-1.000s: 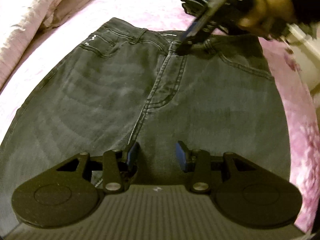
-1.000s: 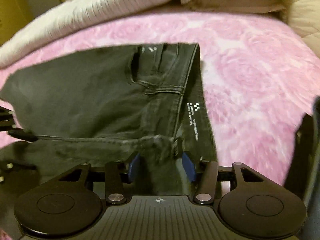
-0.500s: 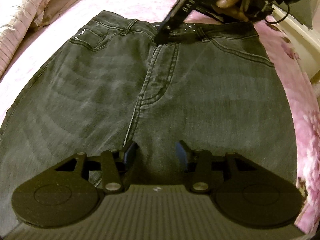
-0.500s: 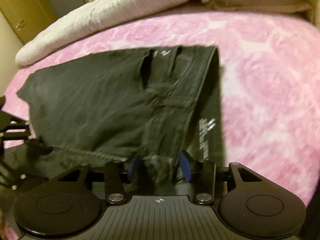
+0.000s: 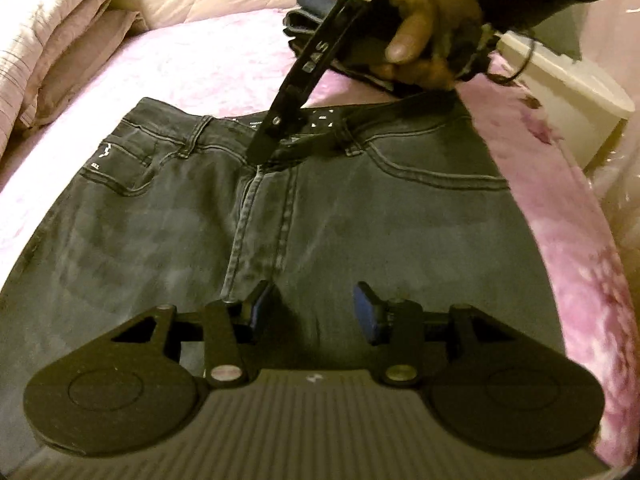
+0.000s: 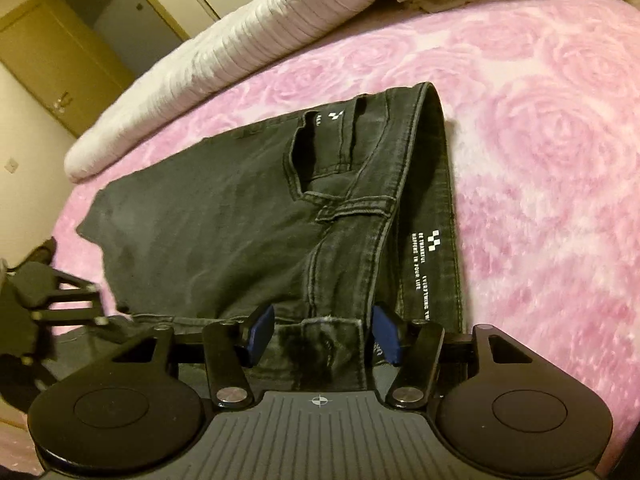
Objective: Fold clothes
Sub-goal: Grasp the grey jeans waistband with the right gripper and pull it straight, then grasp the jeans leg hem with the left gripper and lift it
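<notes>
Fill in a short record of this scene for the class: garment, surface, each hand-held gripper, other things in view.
Garment: dark grey jeans, lying front up
Surface: pink rose-patterned bedspread
Left hand-held gripper: open, low over the jeans near the crotch seam
Right hand-held gripper: at the waistband by the fly, jaws opening with denim between them
Other things: folded bedding; a stack of dark folded clothes beyond the waistband

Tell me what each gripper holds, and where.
Left gripper: nothing. Right gripper: jaws opening around the jeans waistband at the fly; grip uncertain.
</notes>
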A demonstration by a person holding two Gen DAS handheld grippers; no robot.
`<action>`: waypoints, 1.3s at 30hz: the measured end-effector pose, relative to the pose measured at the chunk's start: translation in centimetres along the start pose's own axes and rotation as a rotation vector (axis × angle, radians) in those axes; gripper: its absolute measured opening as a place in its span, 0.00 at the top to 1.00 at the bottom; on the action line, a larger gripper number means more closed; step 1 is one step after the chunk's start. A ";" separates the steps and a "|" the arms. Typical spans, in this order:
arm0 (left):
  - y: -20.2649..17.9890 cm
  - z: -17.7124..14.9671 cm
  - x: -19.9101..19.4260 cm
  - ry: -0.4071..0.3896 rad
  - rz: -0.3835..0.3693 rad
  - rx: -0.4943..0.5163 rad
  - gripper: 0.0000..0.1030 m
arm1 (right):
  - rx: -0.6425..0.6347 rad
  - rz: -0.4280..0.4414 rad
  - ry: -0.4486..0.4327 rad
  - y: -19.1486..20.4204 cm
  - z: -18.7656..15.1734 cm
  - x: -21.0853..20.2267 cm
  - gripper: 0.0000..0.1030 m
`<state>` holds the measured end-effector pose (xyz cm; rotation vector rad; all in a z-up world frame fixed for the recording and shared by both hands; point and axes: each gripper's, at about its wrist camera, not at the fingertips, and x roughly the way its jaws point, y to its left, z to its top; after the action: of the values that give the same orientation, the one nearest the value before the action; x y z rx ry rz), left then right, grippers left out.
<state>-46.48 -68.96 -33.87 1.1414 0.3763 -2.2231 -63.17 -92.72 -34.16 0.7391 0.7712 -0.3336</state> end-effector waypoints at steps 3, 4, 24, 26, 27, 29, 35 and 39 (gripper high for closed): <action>0.0 0.3 0.8 0.005 -0.005 -0.010 0.62 | 0.031 0.047 -0.014 -0.2 0.1 -0.8 0.44; 0.0 0.4 0.9 0.001 -0.008 -0.009 0.62 | 0.048 0.066 -0.022 -0.4 0.1 -1.0 0.44; 0.8 4.7 4.6 -0.020 0.006 -0.085 0.62 | 0.057 -0.100 0.011 -0.2 0.5 -0.3 0.84; 0.6 4.4 3.8 -0.023 0.020 -0.095 0.62 | 0.057 -0.123 -0.001 0.1 0.1 -0.1 0.81; 0.6 4.0 3.1 -0.026 0.032 -0.106 0.62 | 0.047 -0.135 -0.007 0.3 0.1 -0.2 0.79; 0.5 2.8 1.3 -0.031 0.065 -0.143 0.62 | 0.035 -0.169 -0.005 1.0 0.0 -0.5 0.74; 0.0 -3.9 -5.8 0.016 0.206 -0.266 0.61 | 0.014 -0.394 -0.006 4.6 -0.5 -2.0 0.56; 0.2 -9.9 -11.3 0.099 0.336 -0.301 0.61 | -0.024 -0.484 -0.047 9.2 -1.2 -3.1 0.56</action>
<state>-35.06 -59.81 -30.56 1.0652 0.5007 -1.7570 -61.06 -85.37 -28.10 0.5131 0.9039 -0.7741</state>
